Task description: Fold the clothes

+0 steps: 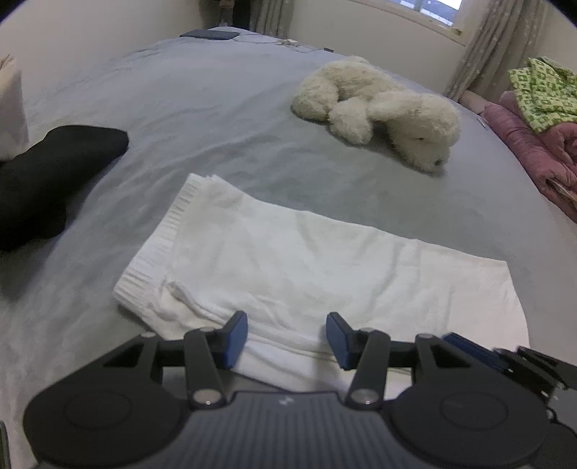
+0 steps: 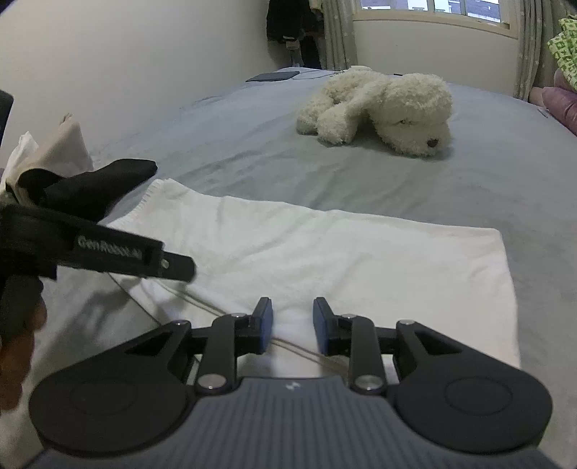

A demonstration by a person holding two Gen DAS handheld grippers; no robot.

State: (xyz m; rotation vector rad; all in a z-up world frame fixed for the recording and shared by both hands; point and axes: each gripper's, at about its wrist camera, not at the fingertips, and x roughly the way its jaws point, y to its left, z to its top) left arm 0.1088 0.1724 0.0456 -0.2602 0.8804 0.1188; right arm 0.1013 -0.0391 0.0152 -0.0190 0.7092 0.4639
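Note:
A white knit garment (image 1: 288,267) lies flat and folded on the grey bed; it also shows in the right wrist view (image 2: 342,259). Its ribbed hem (image 1: 158,245) is at the left end. My left gripper (image 1: 287,339) is open and empty, just above the garment's near edge toward the left. My right gripper (image 2: 292,326) is open and empty over the near edge further right. The left gripper's body (image 2: 108,249) shows at the left of the right wrist view.
A folded black garment (image 1: 47,173) lies left of the white one. A cream plush dog (image 1: 378,112) lies farther back on the bed. Pink bedding with a green patterned cloth (image 1: 541,93) is at the right. A dark flat device (image 1: 209,34) lies at the far end.

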